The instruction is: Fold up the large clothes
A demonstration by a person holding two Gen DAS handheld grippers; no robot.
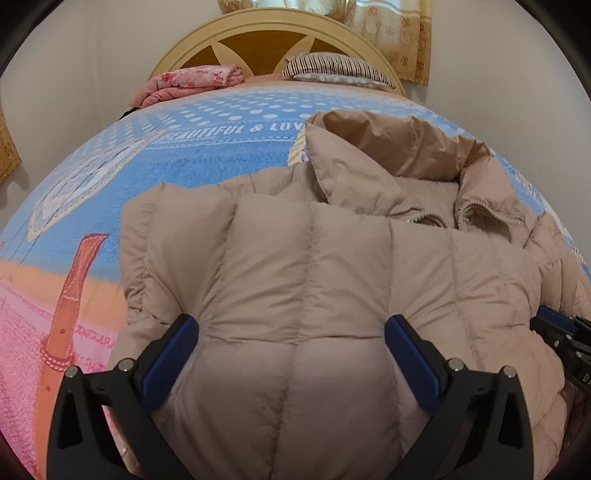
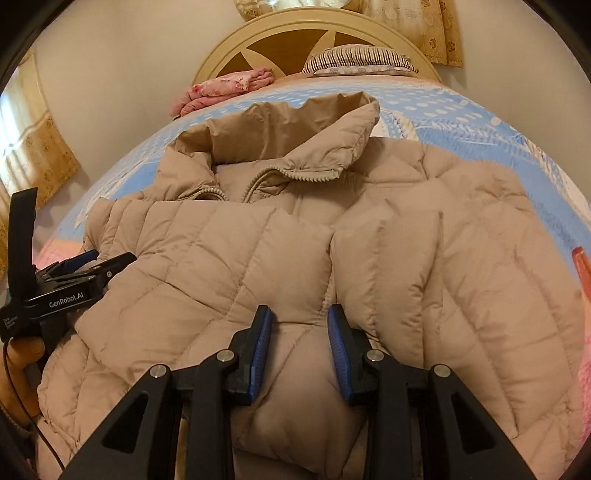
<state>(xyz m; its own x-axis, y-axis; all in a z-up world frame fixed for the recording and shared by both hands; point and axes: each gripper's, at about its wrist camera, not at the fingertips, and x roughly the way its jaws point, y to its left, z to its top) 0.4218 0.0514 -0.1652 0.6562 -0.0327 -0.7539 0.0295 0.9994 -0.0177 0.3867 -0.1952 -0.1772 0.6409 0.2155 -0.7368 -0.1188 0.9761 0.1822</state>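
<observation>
Puffer jacket [image 2: 280, 236] lies lengthwise, hood toward the headboard [image 2: 295, 33]; both grippers, left [image 1: 291, 350] and right [image 2: 299, 343], spread, nothing pinched.

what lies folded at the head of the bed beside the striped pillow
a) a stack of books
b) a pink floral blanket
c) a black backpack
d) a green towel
b: a folded pink floral blanket sits on the bed by the headboard, left of the striped pillow, beyond the beige puffer jacket.
</observation>
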